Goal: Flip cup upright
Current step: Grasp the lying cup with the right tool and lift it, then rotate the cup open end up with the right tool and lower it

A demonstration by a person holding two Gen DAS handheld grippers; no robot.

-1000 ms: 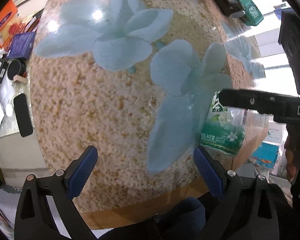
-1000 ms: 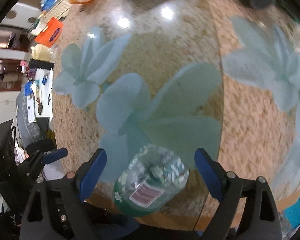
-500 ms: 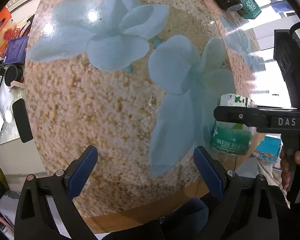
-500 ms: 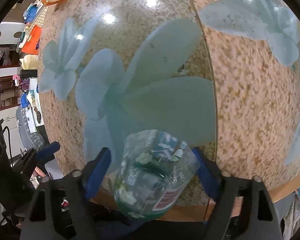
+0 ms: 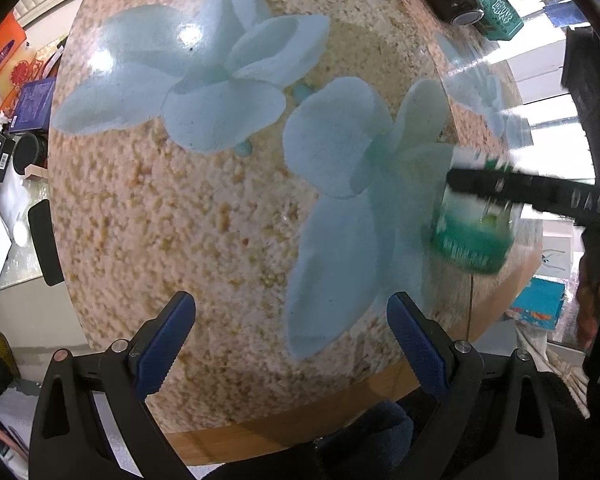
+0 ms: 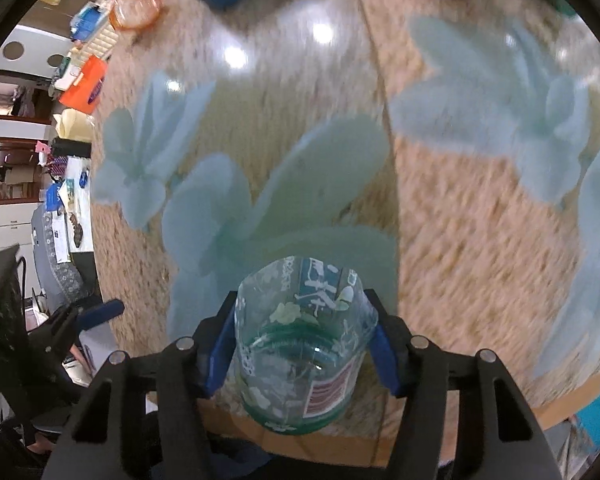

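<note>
Clenched on the cup point(image 6: 300, 344), the right claw point(image 6: 300, 350) presses its blue pads point(image 6: 220, 356) against both clear sides, with the open mouth facing the camera and the green base below. From the left view the cup point(image 5: 470, 224) hangs blurred over the counter point(image 5: 204, 216) near its front right edge — the right claw point(image 5: 500, 188) crosses it. Left claw point(image 5: 290, 344) is released, jaws spread wide over the front edge — nothing between them.
</note>
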